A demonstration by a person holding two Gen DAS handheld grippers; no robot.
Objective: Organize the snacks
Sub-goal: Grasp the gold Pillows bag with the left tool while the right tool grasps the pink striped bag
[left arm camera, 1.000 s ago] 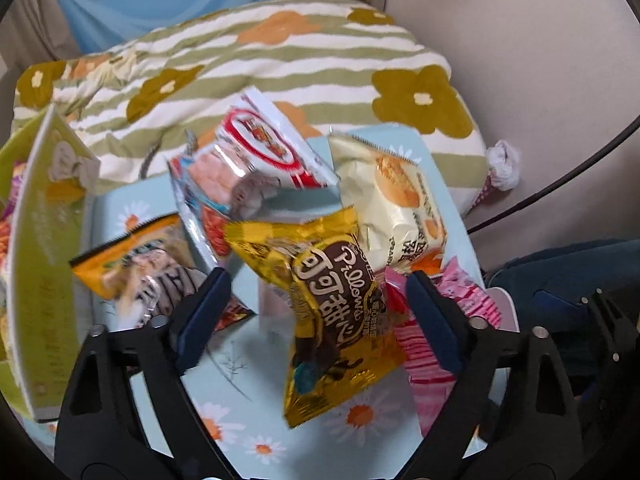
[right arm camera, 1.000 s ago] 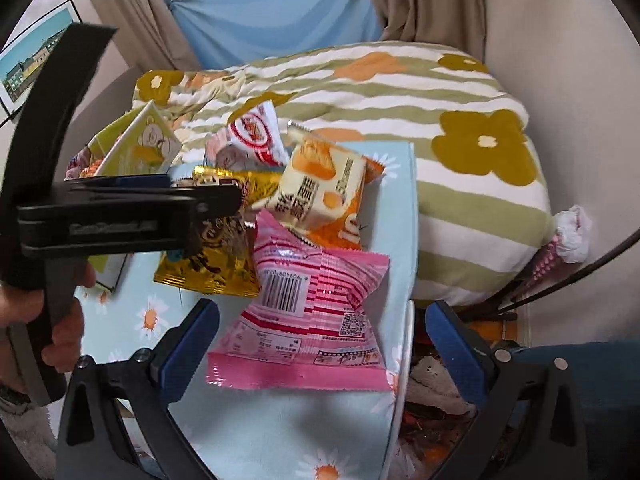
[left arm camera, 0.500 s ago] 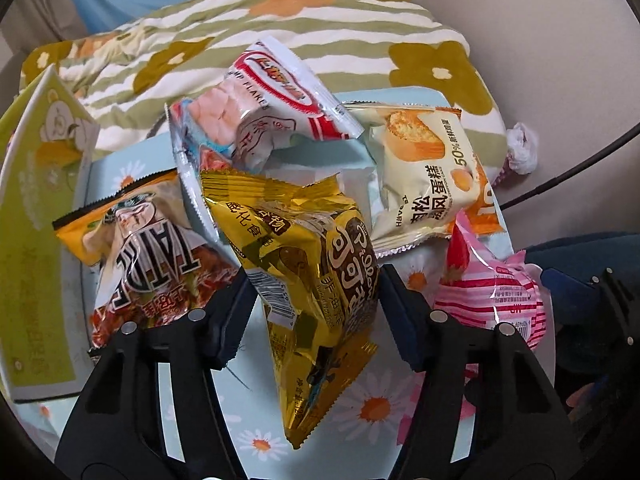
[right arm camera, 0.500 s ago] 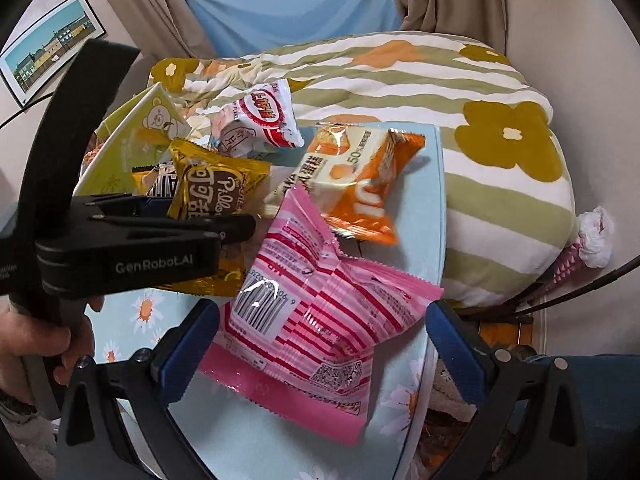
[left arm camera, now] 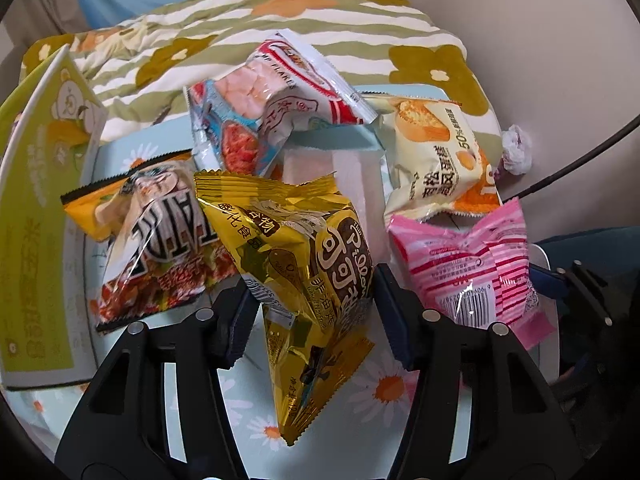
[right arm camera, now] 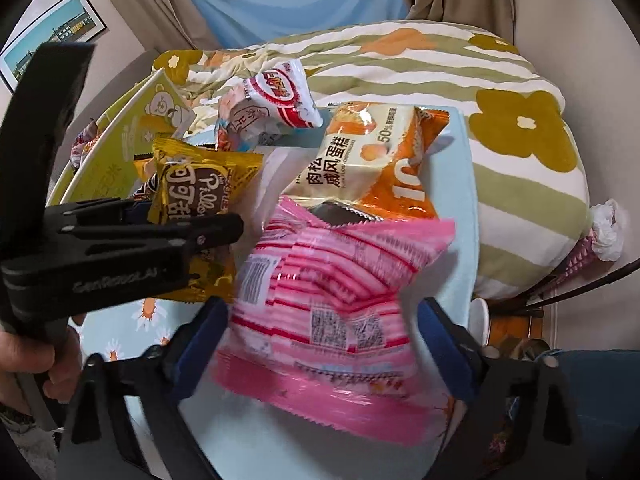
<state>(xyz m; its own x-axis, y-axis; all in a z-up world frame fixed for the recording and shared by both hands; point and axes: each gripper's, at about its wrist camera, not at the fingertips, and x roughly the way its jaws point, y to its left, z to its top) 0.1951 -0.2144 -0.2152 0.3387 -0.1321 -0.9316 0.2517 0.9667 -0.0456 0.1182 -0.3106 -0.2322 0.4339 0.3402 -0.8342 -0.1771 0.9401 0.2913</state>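
My left gripper [left arm camera: 312, 312] is shut on a gold snack bag [left arm camera: 296, 264] and holds it off the table; the bag also shows in the right wrist view [right arm camera: 192, 200]. My right gripper [right arm camera: 324, 336] has closed in on a pink striped snack bag [right arm camera: 340, 300], its pads touching the bag's sides; the bag also shows in the left wrist view [left arm camera: 472, 268]. A cream and orange cake bag [right arm camera: 376, 160], a red and white shrimp snack bag [left arm camera: 276, 108] and an orange noodle bag [left arm camera: 148, 236] lie on the small table [right arm camera: 464, 200].
A yellow-green box [left arm camera: 36, 208] stands at the table's left edge. A striped flowered blanket [right arm camera: 480, 92] lies behind the table. A black cable [left arm camera: 580, 164] and a wall are at the right. The left gripper's body [right arm camera: 100, 256] crosses the right wrist view.
My left gripper has stayed shut on the gold bag and lifted it. My right gripper has closed from wide open onto the pink bag, which now looks raised and blurred.
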